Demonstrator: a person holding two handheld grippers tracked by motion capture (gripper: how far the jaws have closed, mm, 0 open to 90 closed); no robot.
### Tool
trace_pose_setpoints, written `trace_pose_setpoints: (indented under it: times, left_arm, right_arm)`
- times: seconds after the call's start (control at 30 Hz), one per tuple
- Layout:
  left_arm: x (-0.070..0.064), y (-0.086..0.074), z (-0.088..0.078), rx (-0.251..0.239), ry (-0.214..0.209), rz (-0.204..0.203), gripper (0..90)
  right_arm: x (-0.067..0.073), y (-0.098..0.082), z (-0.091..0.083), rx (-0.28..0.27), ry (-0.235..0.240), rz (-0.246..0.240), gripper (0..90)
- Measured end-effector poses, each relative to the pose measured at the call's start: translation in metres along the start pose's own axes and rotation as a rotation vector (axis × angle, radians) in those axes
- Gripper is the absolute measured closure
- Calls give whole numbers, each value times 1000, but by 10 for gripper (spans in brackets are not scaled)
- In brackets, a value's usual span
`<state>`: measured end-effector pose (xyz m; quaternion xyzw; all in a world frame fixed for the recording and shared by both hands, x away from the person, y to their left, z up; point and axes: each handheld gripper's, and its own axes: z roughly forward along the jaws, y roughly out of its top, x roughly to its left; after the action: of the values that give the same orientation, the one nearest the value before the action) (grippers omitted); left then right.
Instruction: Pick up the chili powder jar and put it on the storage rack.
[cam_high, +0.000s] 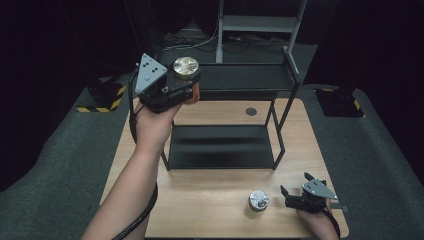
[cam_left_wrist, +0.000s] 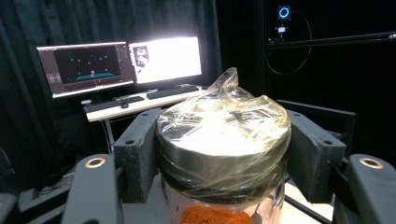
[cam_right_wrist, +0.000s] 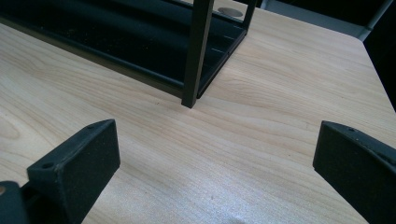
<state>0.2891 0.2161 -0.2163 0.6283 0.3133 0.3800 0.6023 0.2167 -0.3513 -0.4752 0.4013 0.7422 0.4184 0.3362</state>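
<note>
The left tongs (cam_high: 186, 86), in the upper left of the high view, pinch a jar (cam_high: 187, 75) with a gold-looking lid and orange contents, held up in the air in front of the top tier of the black shelf rack (cam_high: 225, 145). The left hand (cam_high: 152, 122) grips from below, forearm rising from the bottom edge, wrist bent so the grey three-cornered plate faces the camera. At the lower right the right tongs (cam_high: 295, 184) stand spread, low over the desk (cam_high: 210, 205), held by the right hand (cam_high: 317, 217) at the frame's bottom edge. A second jar (cam_high: 258, 200) with a silver lid stands on the desk just left of them, not touching. No lettering can be read on either jar.

In the left gripper view the left tongs (cam_left_wrist: 224, 154) press on both sides of the jar (cam_left_wrist: 223, 140) just under its lid, which is wrapped in crinkled clear film; orange powder shows through the glass at the bottom centre. Two lit monitors (cam_left_wrist: 121, 63) and keyboards stand on a far desk at upper left; their writing is too small to read.

In the right gripper view the right tongs (cam_right_wrist: 215, 158) are wide apart with nothing between them, pointing down at the bare wood. A post of the shelf rack (cam_right_wrist: 196, 56) stands at upper centre.
</note>
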Motion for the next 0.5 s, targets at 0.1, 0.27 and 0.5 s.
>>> trace_pose_setpoints:
  times: [0.1,0.27,0.5]
  left_arm:
    - [-1,2,6,3,6,2,345]
    - [-2,6,17,10,17,10,345]
    - [0,9,33,16,30,-4,345]
  right_arm:
    - [-1,0,0,-2,3,1,0]
    - [0,0,0,-1,3,-5,0]
    - [-2,-1,0,-7,9,7,0]
